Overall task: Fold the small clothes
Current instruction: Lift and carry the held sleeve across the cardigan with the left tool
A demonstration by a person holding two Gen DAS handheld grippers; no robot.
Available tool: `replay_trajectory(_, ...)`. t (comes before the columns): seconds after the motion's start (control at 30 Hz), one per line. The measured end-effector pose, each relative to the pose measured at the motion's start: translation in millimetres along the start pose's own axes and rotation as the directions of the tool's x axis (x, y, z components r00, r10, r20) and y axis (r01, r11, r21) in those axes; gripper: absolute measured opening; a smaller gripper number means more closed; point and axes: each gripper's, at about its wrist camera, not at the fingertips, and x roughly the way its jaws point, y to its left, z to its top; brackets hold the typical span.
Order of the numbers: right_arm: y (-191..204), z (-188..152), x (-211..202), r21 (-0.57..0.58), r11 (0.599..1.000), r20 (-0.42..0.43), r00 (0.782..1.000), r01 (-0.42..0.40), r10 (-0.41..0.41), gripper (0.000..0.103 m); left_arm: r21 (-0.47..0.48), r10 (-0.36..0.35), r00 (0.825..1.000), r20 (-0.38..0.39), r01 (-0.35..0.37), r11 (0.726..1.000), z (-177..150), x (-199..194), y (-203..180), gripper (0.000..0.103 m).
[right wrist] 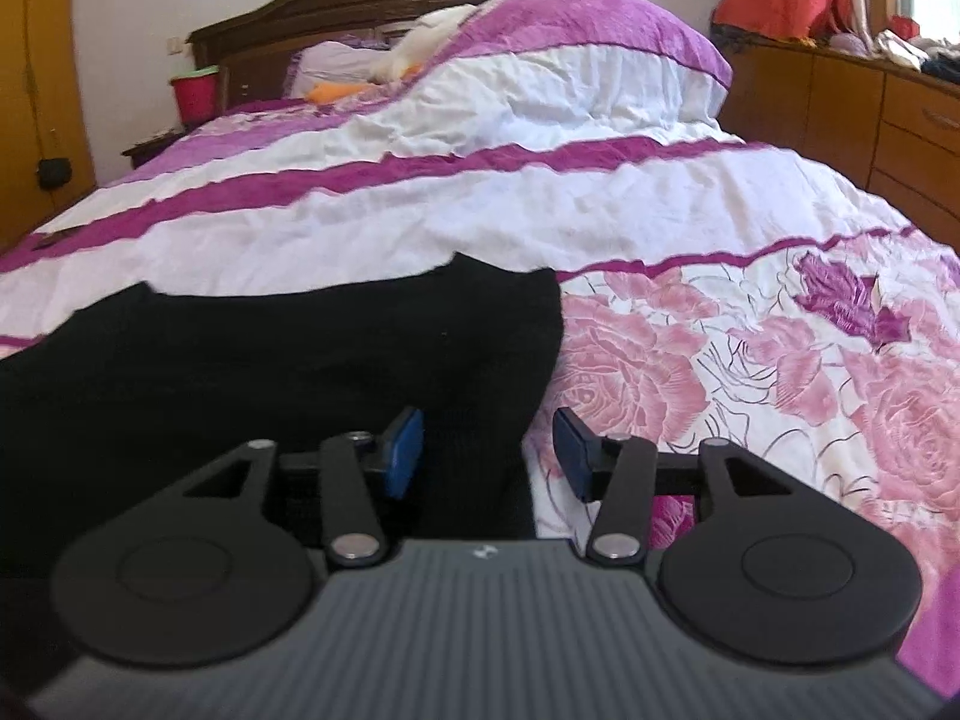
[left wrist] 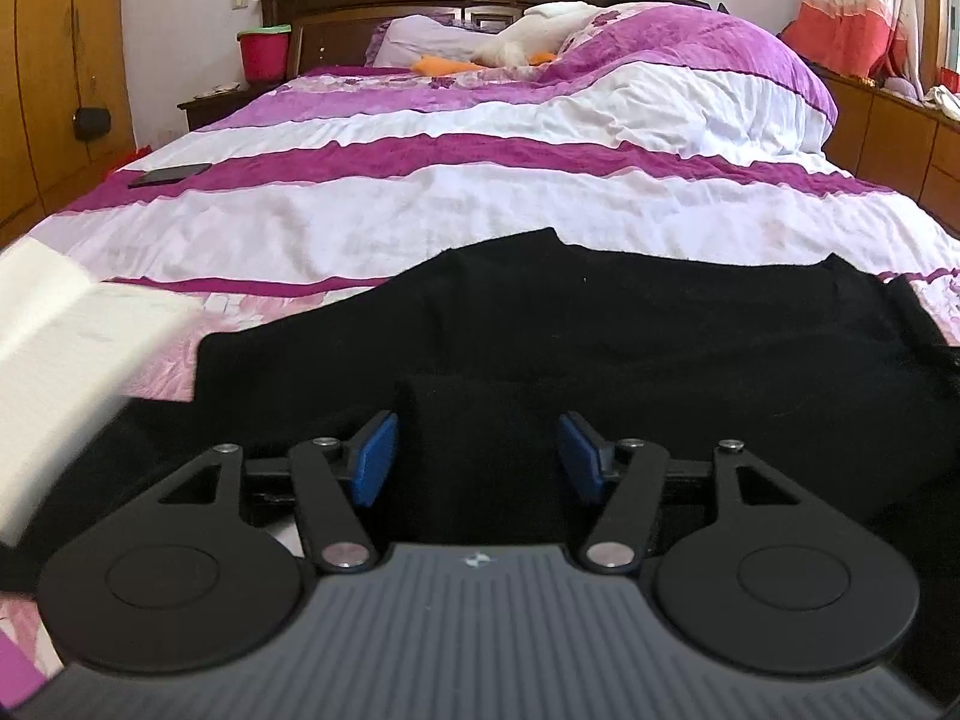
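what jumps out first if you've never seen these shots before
The black garment spread across the near end of the bed grabs the eye, dark against the purple and white striped quilt. Both tools sit open at its near edge: the left tool straddles a raised fold, the right tool straddles the garment's right edge, beside pink rose print. Far back, a red bucket stands by the headboard.

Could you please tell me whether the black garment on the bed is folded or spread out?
Mostly spread: the black knit garment lies flat across the floral quilt, though a raised fold sits between the left tongs.
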Motion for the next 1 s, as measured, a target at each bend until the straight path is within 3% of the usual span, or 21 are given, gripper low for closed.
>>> replay_trajectory(0.13, 10, 1, -27, -0.023, 0.999, 0.011, 0.999, -0.031, 0.032, 0.050, -0.007, 0.020, 1.000, 0.008, -0.020, 1.000, -1, -17, 6, 0.066)
replay_trajectory(0.3, 24, 2, -60, -0.011, 0.995, 0.014, 0.995, -0.103, 0.103, 0.051, -0.038, 0.064, 0.998, 0.014, -0.063, 0.997, -4, -41, 24, 0.075)
replay_trajectory(0.43, 39, -2, -79, 0.011, 0.989, 0.014, 0.989, -0.149, 0.149, 0.063, -0.079, 0.095, 0.995, 0.010, -0.094, 0.992, -9, -58, 47, 0.076)
replay_trajectory(0.6, 57, -16, -90, 0.030, 0.981, 0.003, 0.982, -0.191, 0.191, 0.064, -0.140, 0.179, 0.984, -0.009, -0.179, 0.974, -16, -71, 82, 0.078)
replay_trajectory(0.73, 67, -33, -88, 0.075, 0.978, -0.016, 0.981, -0.193, 0.195, 0.064, -0.277, 0.221, 0.973, -0.063, -0.230, 0.933, -26, -73, 118, 0.078)
replay_trajectory(0.87, 74, -49, -81, 0.119, 0.975, -0.060, 0.979, -0.187, 0.195, 0.064, -0.468, 0.215, 0.969, -0.119, -0.246, 0.849, -41, -72, 152, 0.078)
replay_trajectory(1.0, 81, -62, -74, 0.126, 0.980, -0.093, 0.982, -0.154, 0.167, 0.064, -0.566, 0.224, 0.970, -0.092, -0.236, 0.790, -48, -74, 169, 0.083)
